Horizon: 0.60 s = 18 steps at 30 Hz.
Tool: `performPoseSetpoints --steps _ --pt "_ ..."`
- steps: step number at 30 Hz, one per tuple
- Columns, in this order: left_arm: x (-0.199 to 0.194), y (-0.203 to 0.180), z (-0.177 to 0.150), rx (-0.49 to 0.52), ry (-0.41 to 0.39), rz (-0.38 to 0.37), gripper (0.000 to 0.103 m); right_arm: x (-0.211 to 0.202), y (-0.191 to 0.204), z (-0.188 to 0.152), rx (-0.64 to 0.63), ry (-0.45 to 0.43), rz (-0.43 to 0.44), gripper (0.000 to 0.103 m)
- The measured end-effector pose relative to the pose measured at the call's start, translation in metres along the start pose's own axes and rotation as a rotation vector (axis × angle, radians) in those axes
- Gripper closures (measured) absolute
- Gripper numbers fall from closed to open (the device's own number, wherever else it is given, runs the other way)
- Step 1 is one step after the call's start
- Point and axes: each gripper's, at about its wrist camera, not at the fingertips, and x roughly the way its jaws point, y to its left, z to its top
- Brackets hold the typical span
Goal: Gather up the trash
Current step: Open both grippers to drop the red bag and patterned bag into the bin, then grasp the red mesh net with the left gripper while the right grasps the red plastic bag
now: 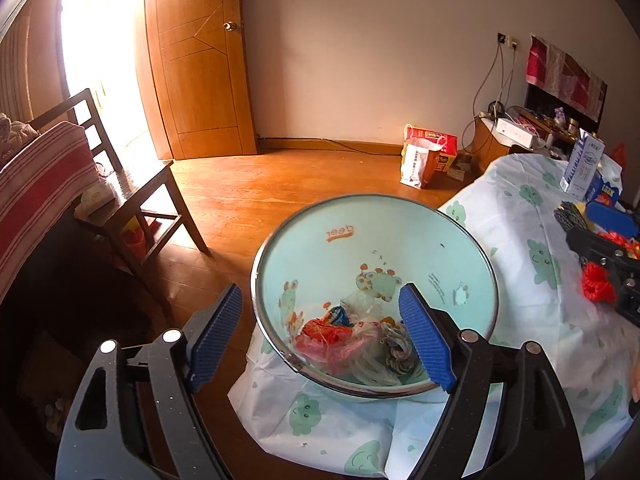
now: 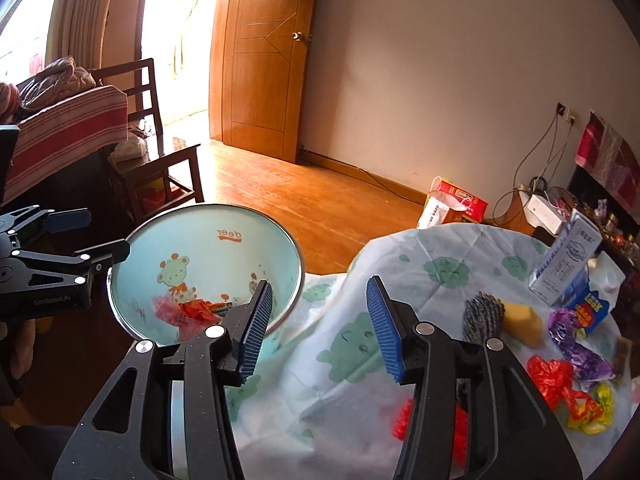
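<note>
Two grippers work at a pale blue cartoon-printed trash bin (image 1: pixel 376 248) standing just beside the table edge, where scraps can go in with a short reach. The left gripper (image 1: pixel 320 340) hangs over the bin's mouth with its jaws spread wide and nothing between them; crumpled wrappers (image 1: pixel 332 336) lie at the bottom. The right gripper (image 2: pixel 320 328) hovers over the tablecloth (image 2: pixel 352 344), jaws about half open and empty. More litter waits to its right: a red plastic bag (image 2: pixel 552 376), a purple wrapper (image 2: pixel 580 352) and a yellow sponge (image 2: pixel 524 320). Beyond are a wood floor, a wooden door (image 2: pixel 260 60) and a chair (image 1: pixel 132 188).
</note>
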Motion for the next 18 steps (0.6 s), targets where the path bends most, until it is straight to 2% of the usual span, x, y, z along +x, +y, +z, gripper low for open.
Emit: performPoseSetpoints --steps 6,13,18 --pt "0.002 -0.058 -0.012 0.103 0.022 -0.087 0.023 -0.047 -0.074 -0.05 0.124 0.031 -0.148 0.046" --pt "-0.005 -0.141 -0.006 0.189 -0.01 -0.204 0.023 -0.097 -0.161 -0.114 0.293 0.073 -0.329 0.044" --pt "-0.005 -0.199 -0.003 0.249 -0.008 -0.28 0.023 -0.122 -0.198 -0.151 0.375 0.08 -0.398 0.041"
